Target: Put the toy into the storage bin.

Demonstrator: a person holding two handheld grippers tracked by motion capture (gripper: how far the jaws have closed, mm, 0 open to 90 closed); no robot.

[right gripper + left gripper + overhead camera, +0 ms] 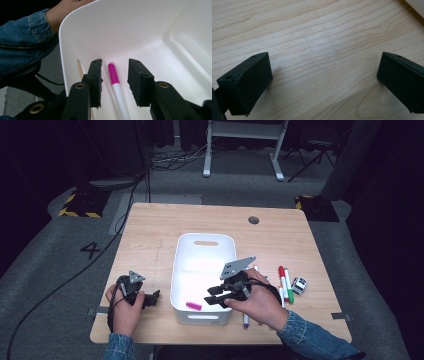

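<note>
A white bin (176,270) stands in the middle of the wooden table. A marker with a pink cap (194,305) lies on the bin's floor against the near wall. My right gripper (216,300) reaches into the bin over its near right corner. In the right gripper view the pink-capped marker (115,80) lies between the two jaws of my right gripper (115,72), with a gap on each side, so the pads do not press it. My left gripper (152,297) rests left of the bin, and its jaws (324,75) stand wide apart over bare wood.
Right of the bin lie a red marker (282,275), a green marker (288,287) and a small black-and-white object (299,285). A purple-tipped marker (245,321) lies near the table's front edge under the right hand. The bin's corner (415,6) shows beside the left gripper.
</note>
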